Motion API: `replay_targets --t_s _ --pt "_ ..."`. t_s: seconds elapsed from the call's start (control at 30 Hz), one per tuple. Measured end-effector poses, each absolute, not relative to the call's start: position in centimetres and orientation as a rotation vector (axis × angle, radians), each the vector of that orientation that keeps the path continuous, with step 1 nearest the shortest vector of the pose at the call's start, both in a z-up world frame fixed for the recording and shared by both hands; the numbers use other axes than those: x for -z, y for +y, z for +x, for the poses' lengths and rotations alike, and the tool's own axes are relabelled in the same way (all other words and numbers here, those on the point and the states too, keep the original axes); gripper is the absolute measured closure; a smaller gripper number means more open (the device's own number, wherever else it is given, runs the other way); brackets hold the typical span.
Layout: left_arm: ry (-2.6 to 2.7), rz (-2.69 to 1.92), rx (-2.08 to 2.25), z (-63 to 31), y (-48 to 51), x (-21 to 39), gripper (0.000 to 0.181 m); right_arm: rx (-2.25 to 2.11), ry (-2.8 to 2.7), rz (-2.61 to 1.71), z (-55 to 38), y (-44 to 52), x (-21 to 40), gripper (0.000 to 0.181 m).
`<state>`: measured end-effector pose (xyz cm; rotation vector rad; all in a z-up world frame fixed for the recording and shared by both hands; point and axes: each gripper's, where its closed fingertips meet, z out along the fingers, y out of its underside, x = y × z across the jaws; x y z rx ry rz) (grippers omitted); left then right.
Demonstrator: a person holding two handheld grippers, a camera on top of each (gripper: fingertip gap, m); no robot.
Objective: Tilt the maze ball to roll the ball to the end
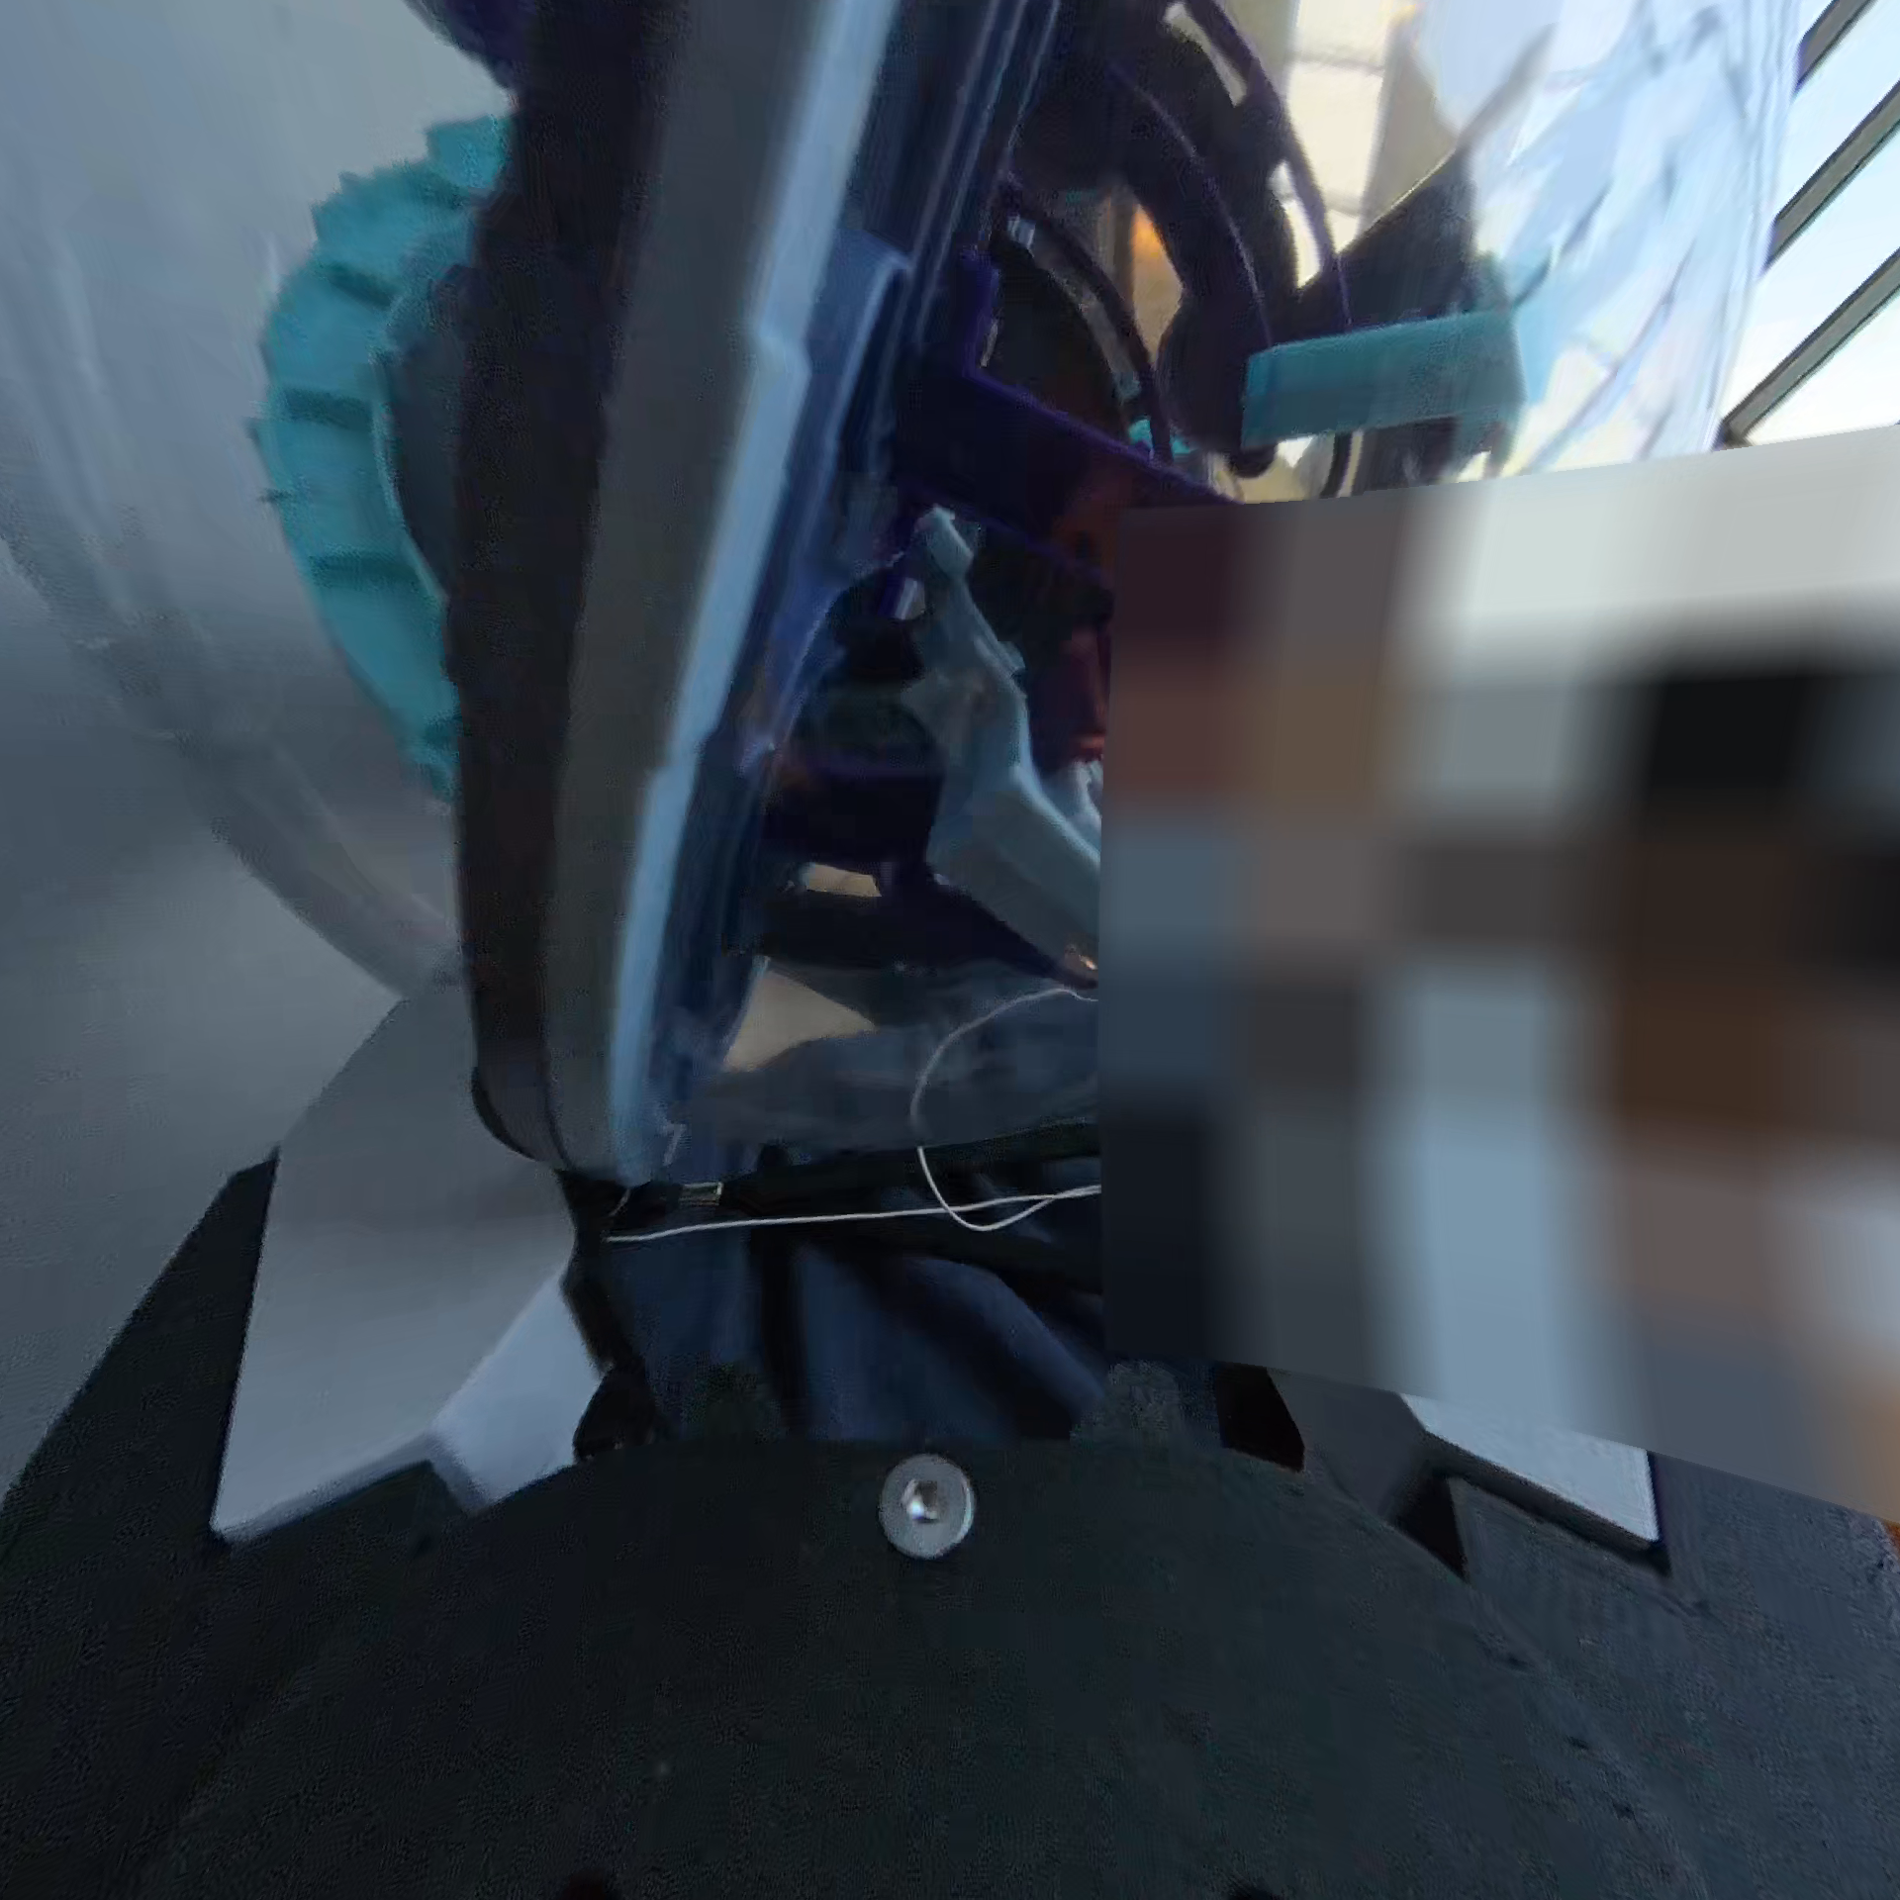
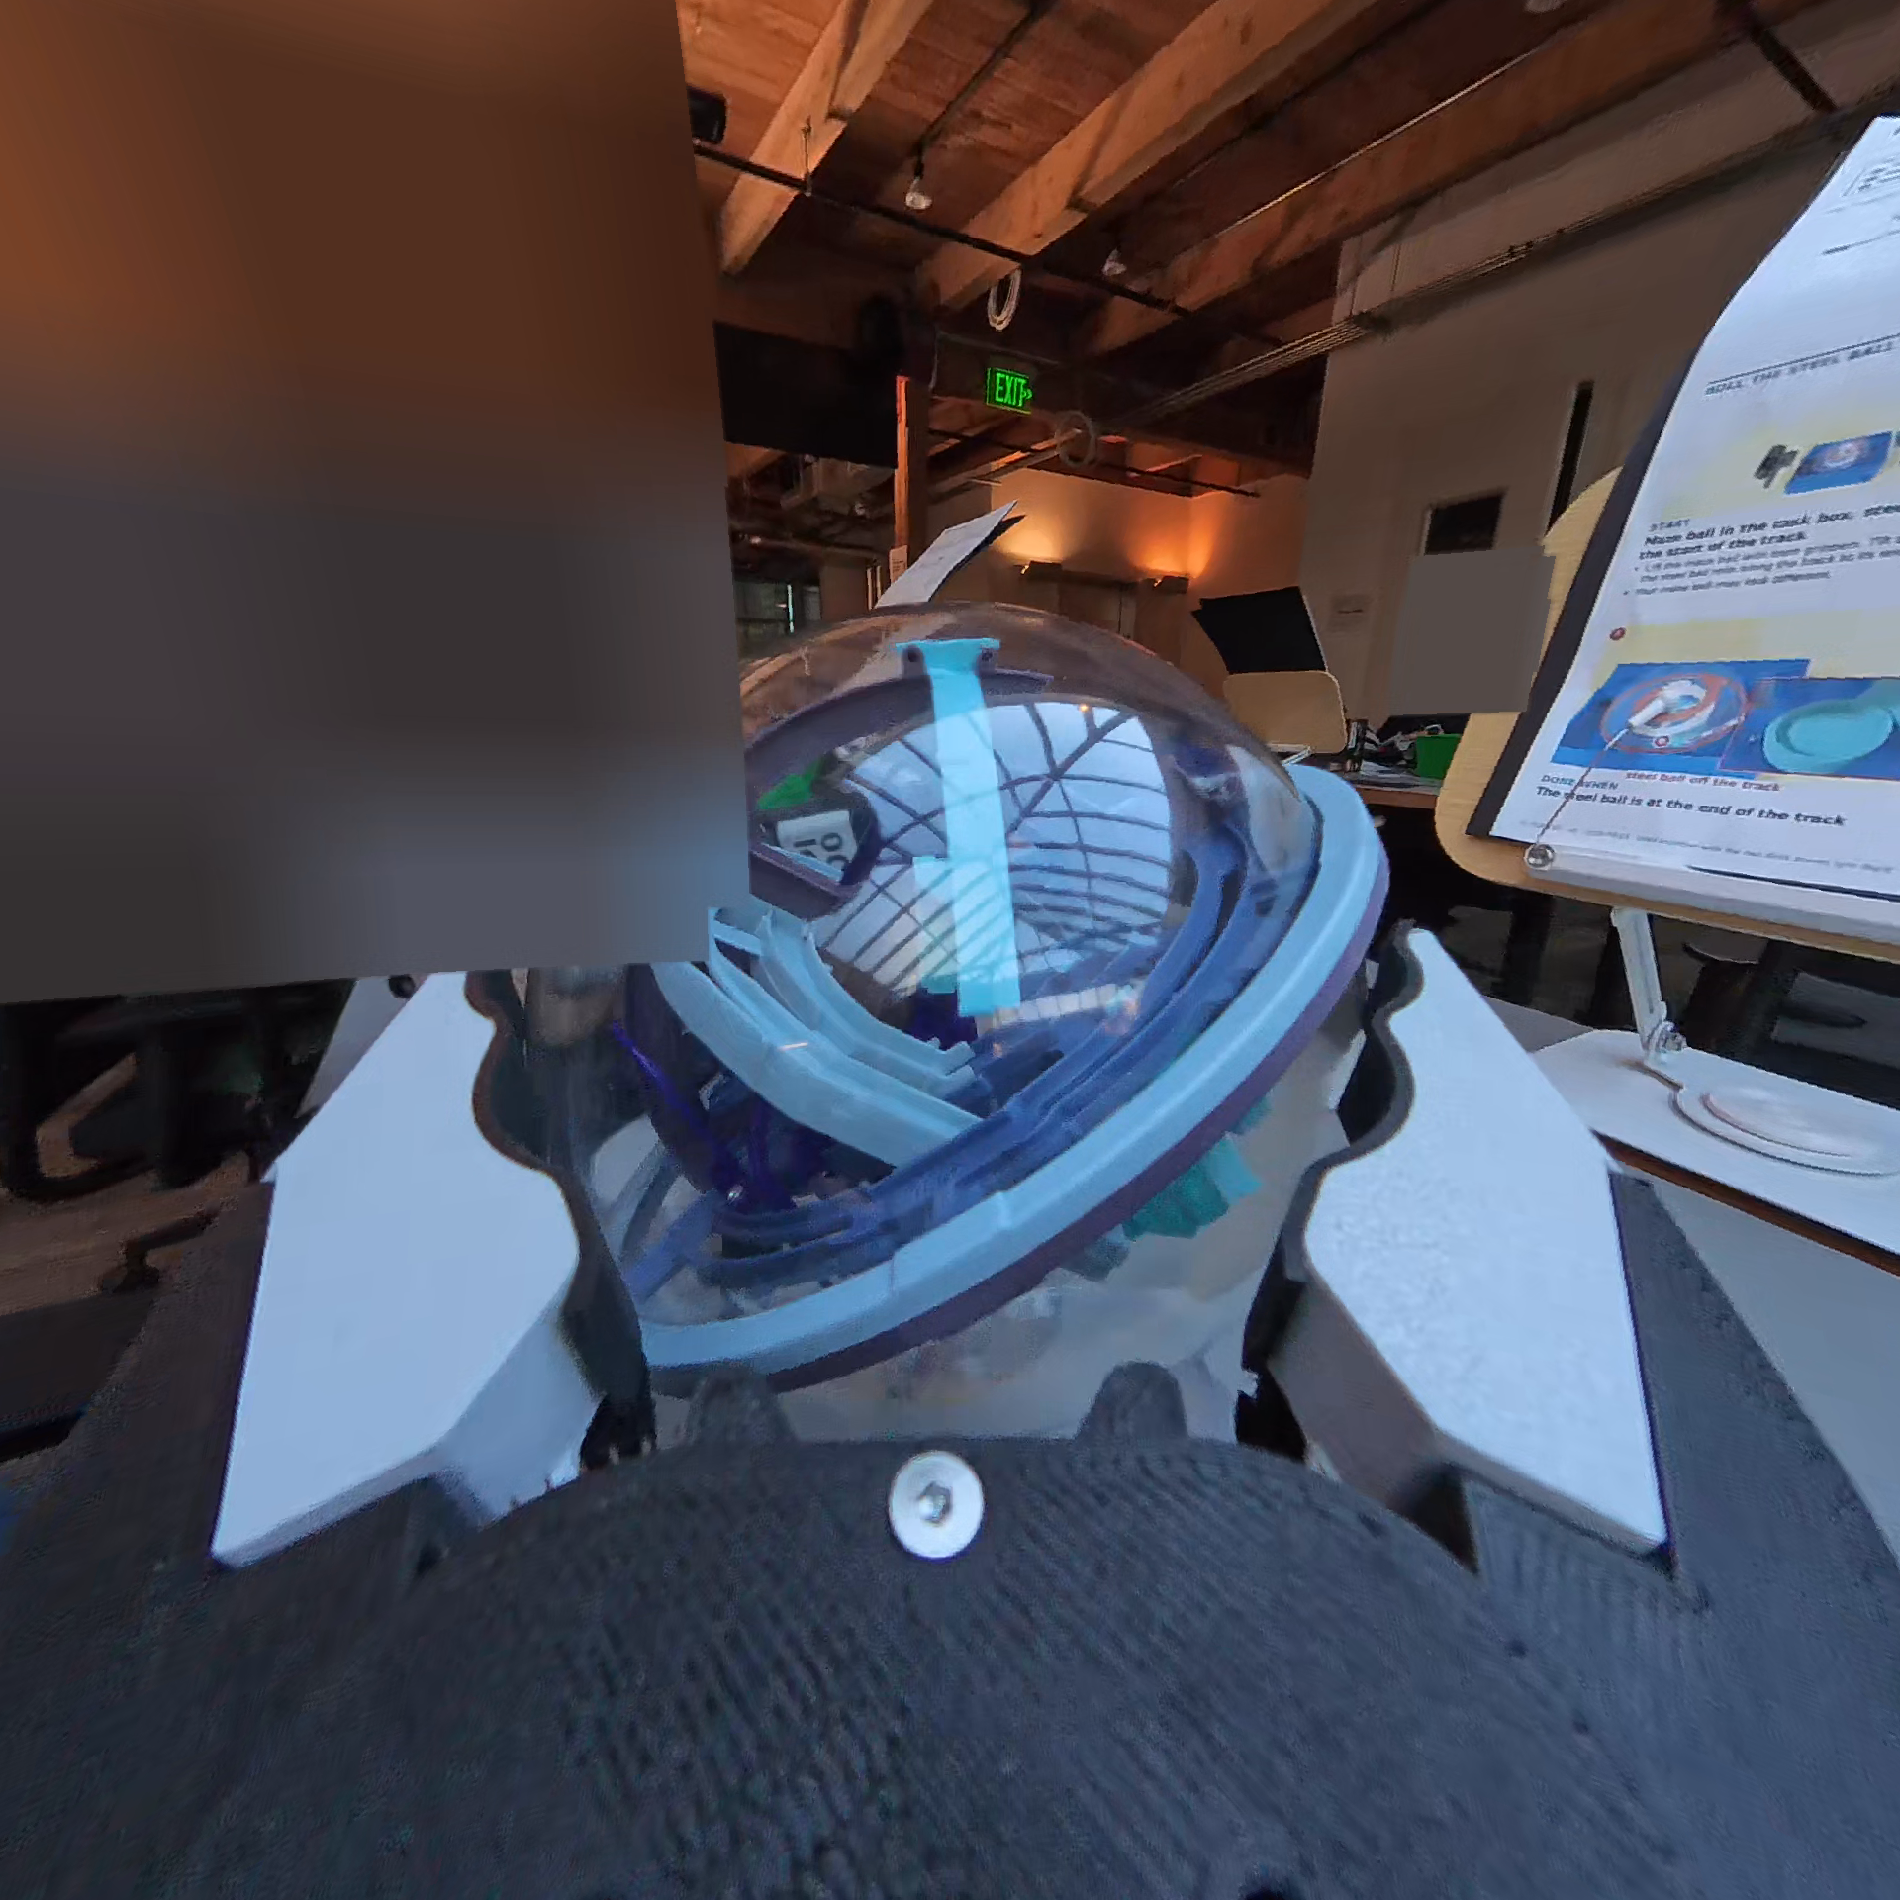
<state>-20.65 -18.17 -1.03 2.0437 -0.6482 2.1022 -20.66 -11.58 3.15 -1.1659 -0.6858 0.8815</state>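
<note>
Maze ball (image 2: 977,1028), equator ring (image 2: 1213,1110) tilted diagonally

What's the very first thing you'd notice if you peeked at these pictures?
A big see-through maze ball full of blue and purple tracks sits in the middle of the right wrist view, gripped between the white fingers of the right hand-held gripper. Its pale blue ring is tipped at a slant. To the right, a printed instruction sheet leans on a stand.

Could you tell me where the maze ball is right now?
In the right wrist view, the maze ball sits centre frame, tilted, between the right gripper fingers.
</note>
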Motion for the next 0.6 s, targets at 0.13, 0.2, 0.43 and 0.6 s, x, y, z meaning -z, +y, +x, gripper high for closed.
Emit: replay_targets --t_s 0.13,0.2,0.43,0.6 --pt "-0.692 2.224 -2.151 -20.6 -15.4 2.9 0.027 -0.650 -0.808 -1.227 -21.4 -10.9 -1.3 0.023" --pt "-0.677 2.266 -2.188 -20.8 -14.4 3.4 0.024 -0.580 -0.830 -1.291 -21.6 -10.2 -0.1 0.023" --pt "-0.513 1.892 -2.261 -22.0 -15.6 1.0 0.027 -0.473 -1.021 -1.180 -22.1 -11.6 -0.4 0.023" --pt "-0.642 1.913 -2.132 -22.9 -17.0 0.3 0.024 -0.502 -1.132 -1.157 -22.1 -12.6 -0.7 0.022"
